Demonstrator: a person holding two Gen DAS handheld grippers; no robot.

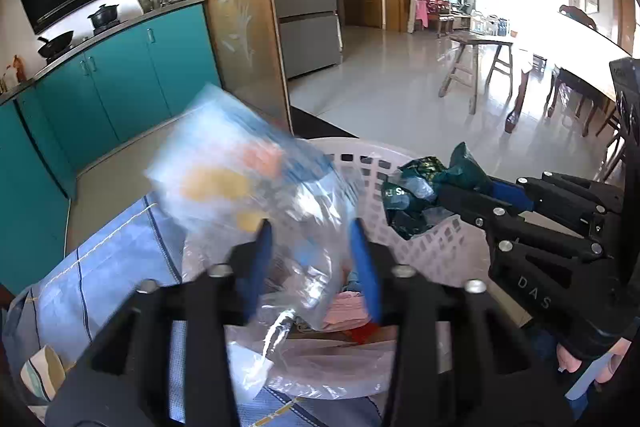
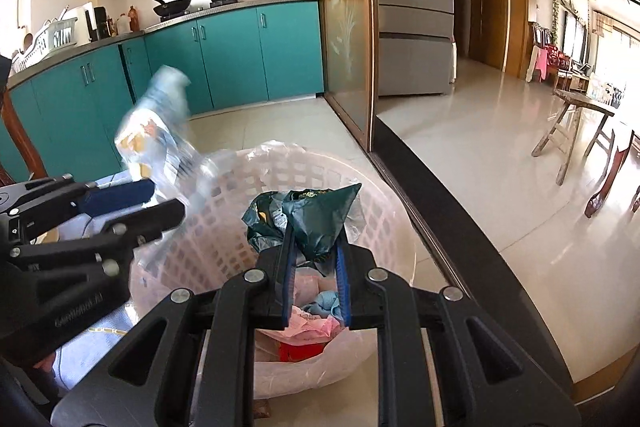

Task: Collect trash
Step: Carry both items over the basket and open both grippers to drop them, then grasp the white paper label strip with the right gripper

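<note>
Now both grippers hang over the pale pink slotted plastic basket lined with a clear bag. The left gripper has its fingers spread, and the blurred clear blue-printed plastic wrapper seems to be slipping free above the rim. The right gripper pinches a crumpled dark green foil bag; best to part the fingers only once it is well inside the rim.
</note>
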